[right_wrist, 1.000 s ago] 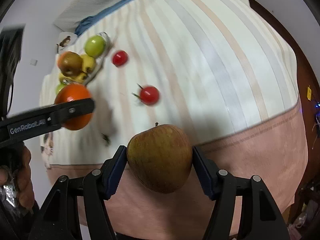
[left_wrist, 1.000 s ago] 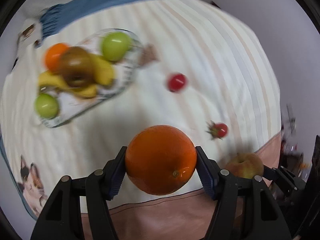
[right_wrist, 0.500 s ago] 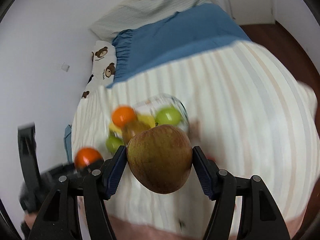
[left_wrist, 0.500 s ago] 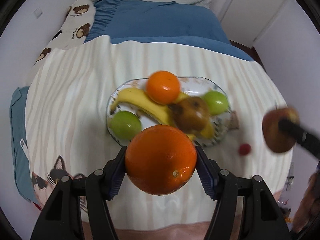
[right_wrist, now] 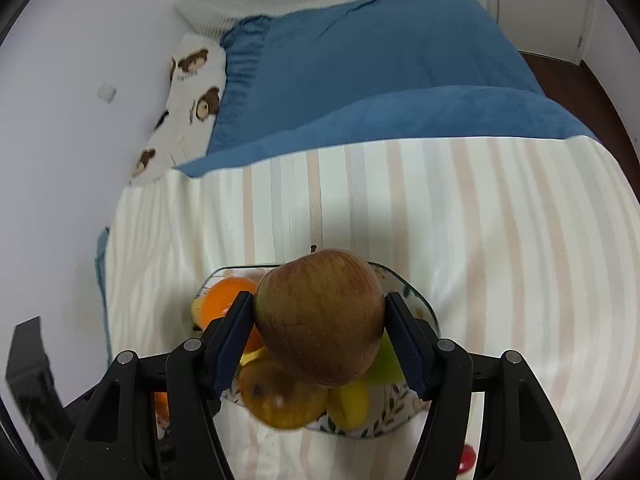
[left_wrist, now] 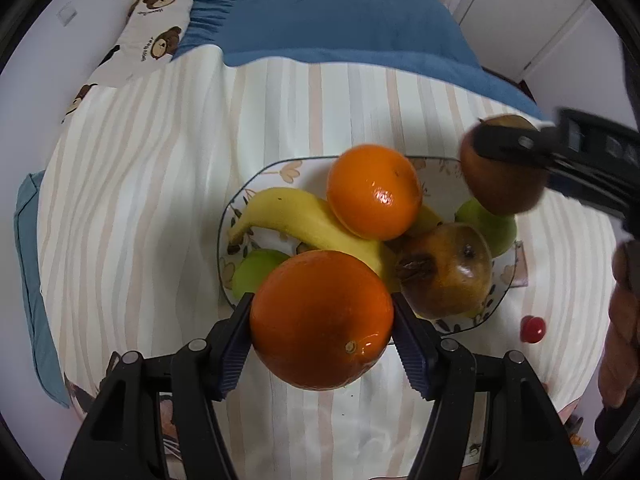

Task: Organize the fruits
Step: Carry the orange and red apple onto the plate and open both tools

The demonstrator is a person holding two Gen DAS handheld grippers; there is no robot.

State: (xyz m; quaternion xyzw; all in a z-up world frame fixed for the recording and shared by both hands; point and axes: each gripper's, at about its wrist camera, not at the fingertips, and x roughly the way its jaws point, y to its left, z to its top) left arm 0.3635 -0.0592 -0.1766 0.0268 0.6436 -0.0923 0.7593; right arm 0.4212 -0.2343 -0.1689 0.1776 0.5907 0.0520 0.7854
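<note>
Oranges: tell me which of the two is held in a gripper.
The nearer orange, clamped in the left gripper; the other orange rests on the banana.

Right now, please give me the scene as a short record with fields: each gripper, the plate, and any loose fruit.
left gripper: shut on large orange
right gripper: shut on brown-red apple, held above the plate
plate: holds banana, small orange, brown fruit, green apples
loose fruit: small red fruit on striped bedcover, beside the plate
</note>
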